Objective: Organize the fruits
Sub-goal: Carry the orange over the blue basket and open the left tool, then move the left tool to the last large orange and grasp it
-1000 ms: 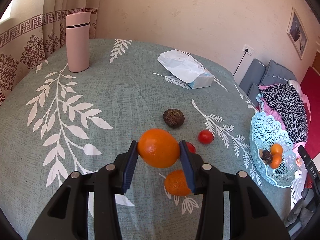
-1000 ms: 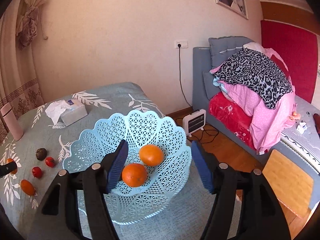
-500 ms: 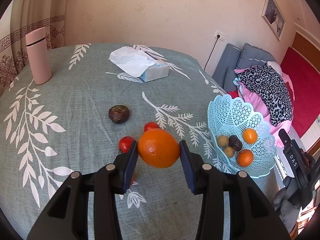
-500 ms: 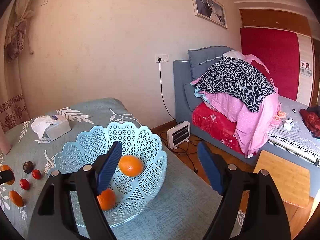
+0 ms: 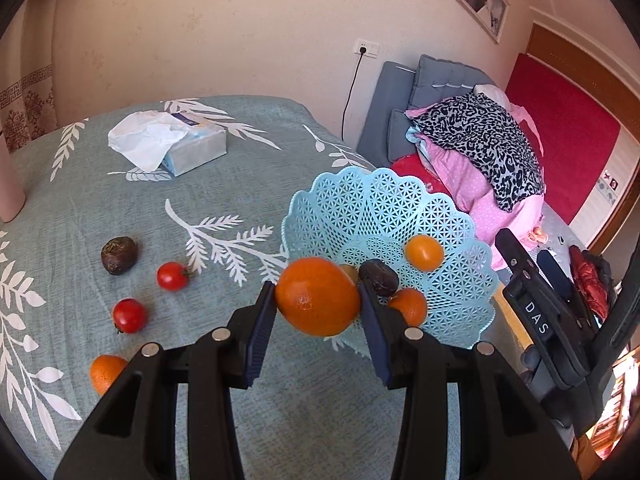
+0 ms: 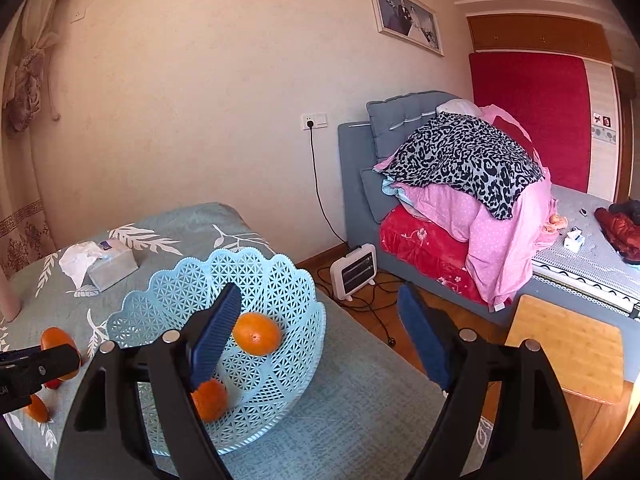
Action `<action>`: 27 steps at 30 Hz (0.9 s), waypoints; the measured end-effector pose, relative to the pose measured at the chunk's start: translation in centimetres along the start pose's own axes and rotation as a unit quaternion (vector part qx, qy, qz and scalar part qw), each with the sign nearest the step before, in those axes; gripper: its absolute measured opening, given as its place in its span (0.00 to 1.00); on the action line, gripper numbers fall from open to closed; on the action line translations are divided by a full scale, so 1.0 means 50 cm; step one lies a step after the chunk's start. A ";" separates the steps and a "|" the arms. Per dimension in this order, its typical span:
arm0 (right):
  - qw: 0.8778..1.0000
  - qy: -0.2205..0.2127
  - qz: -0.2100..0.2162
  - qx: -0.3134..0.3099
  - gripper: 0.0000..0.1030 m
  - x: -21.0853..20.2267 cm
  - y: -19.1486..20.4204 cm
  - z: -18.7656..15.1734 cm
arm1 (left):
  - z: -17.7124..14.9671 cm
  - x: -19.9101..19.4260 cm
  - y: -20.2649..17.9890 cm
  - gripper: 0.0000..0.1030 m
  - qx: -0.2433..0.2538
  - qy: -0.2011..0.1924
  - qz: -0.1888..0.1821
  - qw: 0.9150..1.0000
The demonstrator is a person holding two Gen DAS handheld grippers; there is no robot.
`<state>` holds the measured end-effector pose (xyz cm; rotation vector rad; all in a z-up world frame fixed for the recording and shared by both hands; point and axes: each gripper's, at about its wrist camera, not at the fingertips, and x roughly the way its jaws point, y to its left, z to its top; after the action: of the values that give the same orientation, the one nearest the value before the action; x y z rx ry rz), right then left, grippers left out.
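My left gripper (image 5: 318, 300) is shut on a large orange (image 5: 317, 297) and holds it in the air by the near-left rim of the light blue lattice basket (image 5: 380, 204). The basket holds two small oranges (image 5: 424, 253), a dark fruit (image 5: 378, 277) and a partly hidden yellowish fruit. On the cloth left of it lie two tomatoes (image 5: 172, 276), a dark fruit (image 5: 119, 255) and a small orange (image 5: 105, 372). My right gripper (image 6: 320, 340) is open and empty, above the basket's (image 6: 280, 276) right side. The held orange (image 6: 60, 352) shows at the right wrist view's left edge.
A tissue box (image 5: 180, 146) lies at the back of the table and a pink bottle (image 5: 8, 184) stands at the far left. The table edge runs just right of the basket. Beyond it are a wooden floor, a small heater (image 6: 354, 272) and a bed with piled bedding (image 6: 460, 184).
My left gripper has carried the large orange rightwards from above the loose fruit to the basket's near rim. My right gripper has drifted slightly right over the basket, still open.
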<state>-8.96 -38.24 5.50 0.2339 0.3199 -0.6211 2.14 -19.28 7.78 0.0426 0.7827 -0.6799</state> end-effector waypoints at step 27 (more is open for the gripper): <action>1.000 -0.009 -0.004 0.004 0.80 -0.005 -0.002 0.000 | 0.013 -0.049 0.077 0.84 -0.053 -0.053 0.024 0.997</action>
<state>-9.21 -38.19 5.57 0.2349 0.3017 -0.6312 3.55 -15.09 9.09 -0.0703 0.7133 -0.5905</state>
